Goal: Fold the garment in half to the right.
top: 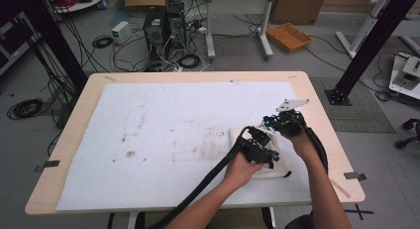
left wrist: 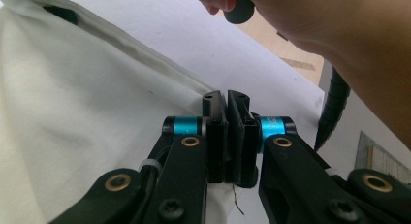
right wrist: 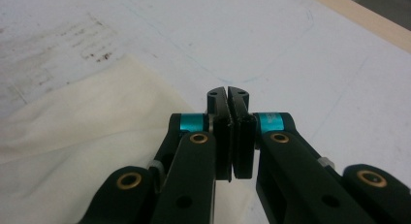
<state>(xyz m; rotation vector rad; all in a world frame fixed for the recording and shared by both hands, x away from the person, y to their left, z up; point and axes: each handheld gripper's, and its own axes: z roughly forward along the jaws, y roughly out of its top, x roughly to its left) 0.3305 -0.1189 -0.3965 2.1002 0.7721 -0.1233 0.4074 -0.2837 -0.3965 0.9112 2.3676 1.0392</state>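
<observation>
the person is working a cream cloth (top: pixel 267 154) that is lying folded near the right front of the table (top: pixel 74 125), on the white mat (top: pixel 173 130) that is covering most of the tabletop. the left gripper (left wrist: pixel 228 100) is sitting at the cloth's edge with its jaws pressed together; in the left gripper view the fabric is spreading away to one side, and whether a fold is caught between the pads cannot be told (a dark thread is dangling just below them). the right gripper (right wrist: pixel 228 95) is hovering at the cloth's far edge, its jaws likewise pressed together with nothing visible between them.

judging from this, the fold is being smoothed or squared, so the step is probably best done by keeping both tips low and level, working along the hem and not digging into the mat.

the mat is showing brown smudges and faint marks toward its middle. beyond the table, computer towers (top: pixel 163 26), tangled cables (top: pixel 25 109) and an orange tray (top: pixel 288 37) are sitting on the grey floor.
</observation>
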